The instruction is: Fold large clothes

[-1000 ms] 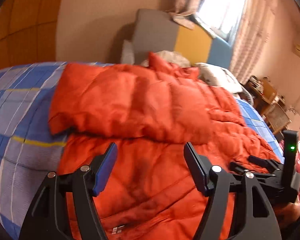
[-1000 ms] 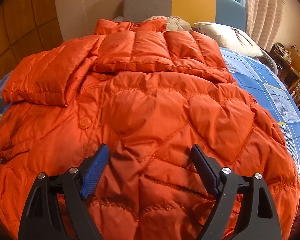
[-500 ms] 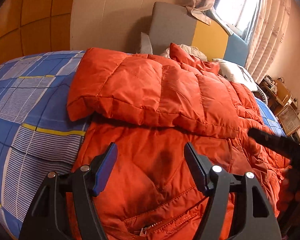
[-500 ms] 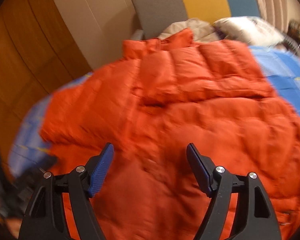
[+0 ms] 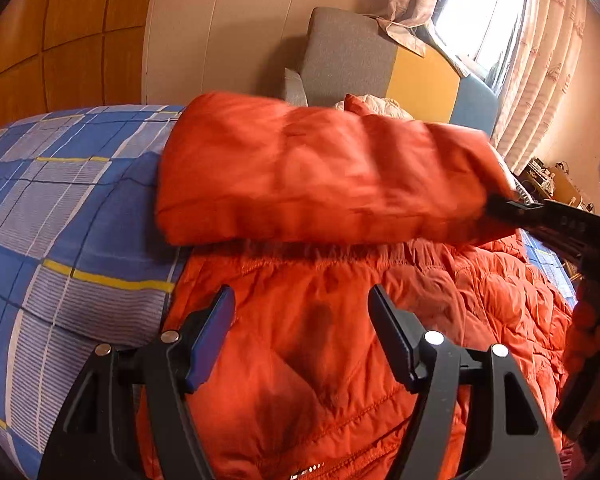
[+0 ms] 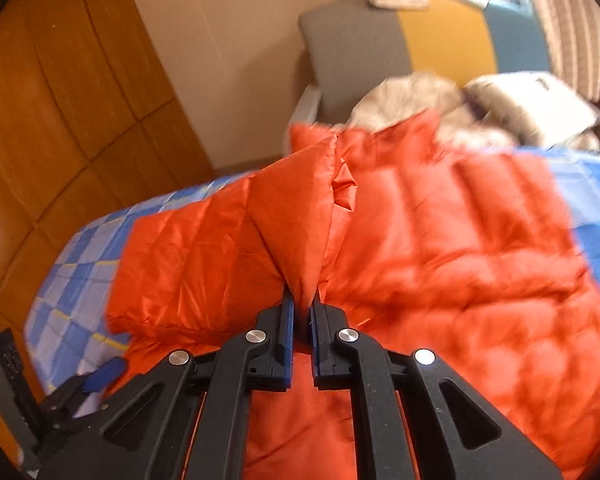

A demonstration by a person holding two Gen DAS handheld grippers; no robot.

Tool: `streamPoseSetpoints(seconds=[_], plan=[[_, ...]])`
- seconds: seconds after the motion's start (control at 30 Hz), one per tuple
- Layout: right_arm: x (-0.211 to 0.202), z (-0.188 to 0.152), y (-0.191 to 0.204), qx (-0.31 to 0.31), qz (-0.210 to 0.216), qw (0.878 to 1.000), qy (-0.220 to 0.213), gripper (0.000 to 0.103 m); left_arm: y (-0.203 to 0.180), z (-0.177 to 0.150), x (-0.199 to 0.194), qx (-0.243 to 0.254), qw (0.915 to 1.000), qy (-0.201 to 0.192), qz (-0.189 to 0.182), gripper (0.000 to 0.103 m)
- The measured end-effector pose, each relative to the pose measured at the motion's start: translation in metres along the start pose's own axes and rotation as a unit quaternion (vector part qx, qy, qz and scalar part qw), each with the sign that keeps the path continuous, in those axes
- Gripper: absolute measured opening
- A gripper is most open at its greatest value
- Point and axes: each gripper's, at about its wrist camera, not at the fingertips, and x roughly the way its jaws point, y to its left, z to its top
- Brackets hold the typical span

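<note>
A: What's different from a second ago?

B: Your right gripper was spread wide over the orange down jacket; now its fingers are pressed together on a fold of the sleeve, and the fabric rises in a peak straight ahead of them. You've lifted it, too: in the left wrist view the sleeve hangs as a raised slab beyond your left fingers, clear of the jacket body below.

A: And my left gripper?

B: Its fingers stand spread with nothing between them, hovering just above the jacket's lower front, much as they did a second ago.

A: What does that mean for the fold?

B: I'd judge the sleeve fold has begun: you have the sleeve in hand and can carry it across the body. The jacket itself lies spread on the bed, beneath and ahead of both sets of fingers.

A: Anything you can't make out?

B: Plenty. Both views are smeared by motion, so the sleeve's edges are soft. How deep the fabric sits between your right fingers is hidden. The jacket's hem nearest you is cut off behind the left gripper, and the far sleeve is hard to tell apart from the body
</note>
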Motion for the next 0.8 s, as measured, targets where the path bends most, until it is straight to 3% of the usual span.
streamPoseSetpoints(seconds=[0.37, 0.53, 0.63, 0.7, 0.8], plan=[[-0.019, 0.021, -0.115, 0.061, -0.143, 0.988, -0.026, 0.005, -0.016, 0.019, 0.004, 0.017, 0.9998, -0.010, -0.003, 0.069], [-0.012, 0.020, -0.144, 0.076, -0.173, 0.982, -0.011, 0.005, -0.025, 0.030, 0.009, 0.030, 0.9995, -0.012, -0.003, 0.069], [-0.004, 0.015, -0.150, 0.080, -0.169, 0.982, 0.006, 0.005, -0.031, 0.040, 0.013, 0.038, 0.9992, -0.016, -0.002, 0.069], [-0.007, 0.013, -0.151, 0.084, -0.169, 0.982, 0.003, 0.009, -0.037, 0.048, 0.015, 0.040, 0.9990, -0.020, -0.004, 0.069], [-0.017, 0.013, -0.144, 0.072, -0.185, 0.980, -0.013, 0.030, -0.044, 0.061, 0.019, 0.047, 0.9985, -0.028, -0.005, 0.069]])
